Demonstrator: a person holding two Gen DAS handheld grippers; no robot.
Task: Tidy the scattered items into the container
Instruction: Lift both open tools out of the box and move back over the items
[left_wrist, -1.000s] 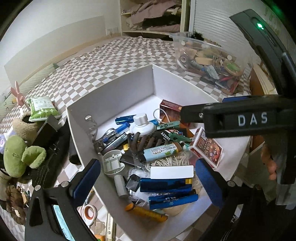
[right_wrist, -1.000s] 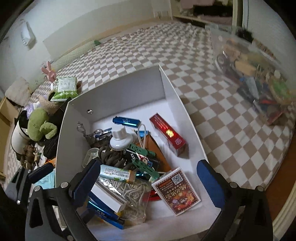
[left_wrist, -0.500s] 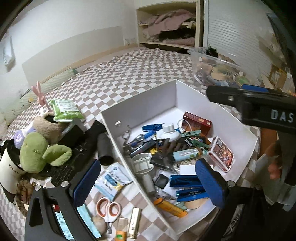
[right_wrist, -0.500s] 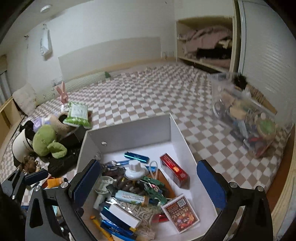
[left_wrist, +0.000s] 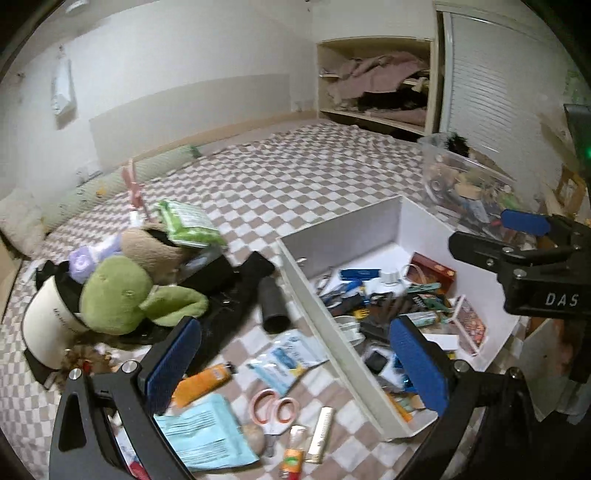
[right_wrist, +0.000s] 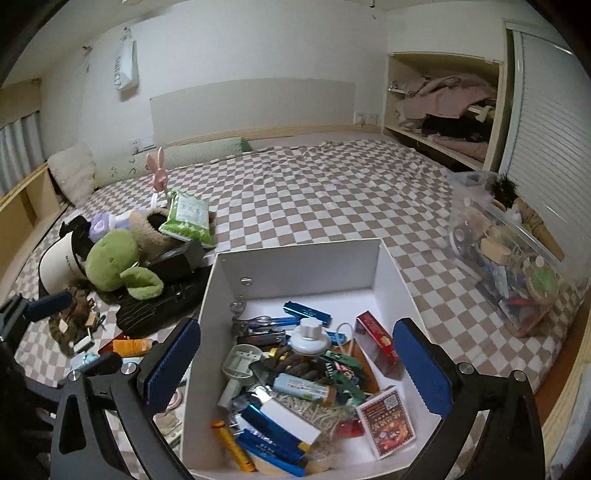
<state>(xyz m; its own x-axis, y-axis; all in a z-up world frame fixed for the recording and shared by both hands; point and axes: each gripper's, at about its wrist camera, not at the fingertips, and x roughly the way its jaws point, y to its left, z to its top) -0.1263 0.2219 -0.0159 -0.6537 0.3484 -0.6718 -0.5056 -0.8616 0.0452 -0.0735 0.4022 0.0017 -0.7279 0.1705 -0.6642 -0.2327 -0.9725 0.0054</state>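
Note:
A white open box (left_wrist: 314, 273) (right_wrist: 303, 267) sits on the checkered bed, holding many small items: blue cases, a red carton (right_wrist: 375, 338), a card pack (right_wrist: 388, 421), a white knob (right_wrist: 310, 334). Left of it on the bedcover lie pink scissors (left_wrist: 273, 404), an orange tube (left_wrist: 201, 382), a light blue packet (left_wrist: 207, 439), a wipes pouch (left_wrist: 286, 356) and a black cylinder (left_wrist: 273, 304). My left gripper (left_wrist: 295, 369) is open and empty above these loose items. My right gripper (right_wrist: 295, 373) is open and empty above the box's near half; it also shows in the left wrist view (left_wrist: 524, 236).
A pile with a green plush (left_wrist: 122, 295), a white cap (left_wrist: 48, 328), a black bag (left_wrist: 221, 291) and a green snack pack (left_wrist: 188, 223) lies left of the box. A clear tub (right_wrist: 517, 266) of clutter stands at the right. An open shelf (right_wrist: 443, 110) is behind.
Both grippers have pulled back and up from the box. The left one has swung left, so the loose items beside the box now show. Both stay open and empty.

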